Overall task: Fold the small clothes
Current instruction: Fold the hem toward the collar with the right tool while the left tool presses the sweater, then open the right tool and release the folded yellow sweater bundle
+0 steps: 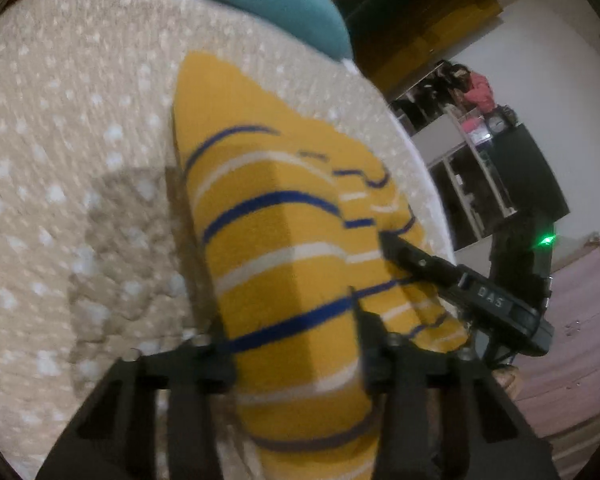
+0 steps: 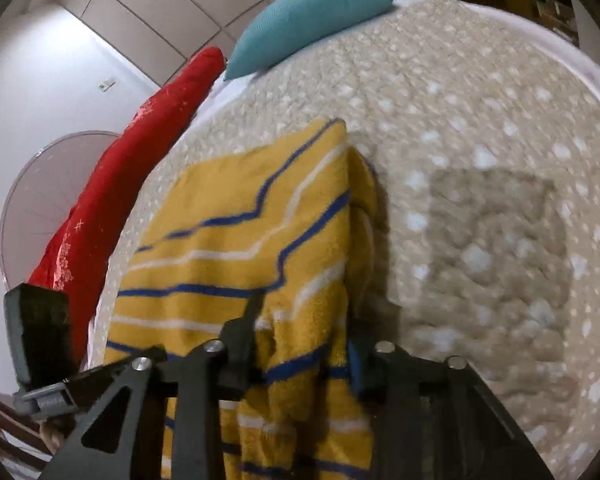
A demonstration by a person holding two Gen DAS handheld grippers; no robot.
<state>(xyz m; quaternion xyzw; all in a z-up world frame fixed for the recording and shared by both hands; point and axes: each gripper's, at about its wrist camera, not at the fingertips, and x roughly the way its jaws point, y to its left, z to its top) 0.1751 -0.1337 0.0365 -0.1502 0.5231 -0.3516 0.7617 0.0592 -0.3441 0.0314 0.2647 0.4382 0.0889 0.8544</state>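
Both grippers' jaws pinch the yellow striped garment [image 1: 284, 248] over the dotted beige bedspread [image 1: 80, 140].

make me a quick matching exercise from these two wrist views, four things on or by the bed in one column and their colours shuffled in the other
Things:
1. garment held by both grippers
2. cushion at the far end of the bed
3. bedspread
4. quilt along the bed's edge

Colours:
A. red
B. beige with pale spots
C. mustard yellow with blue and white stripes
D. teal

Pairs: 1-C, 2-D, 3-B, 4-A
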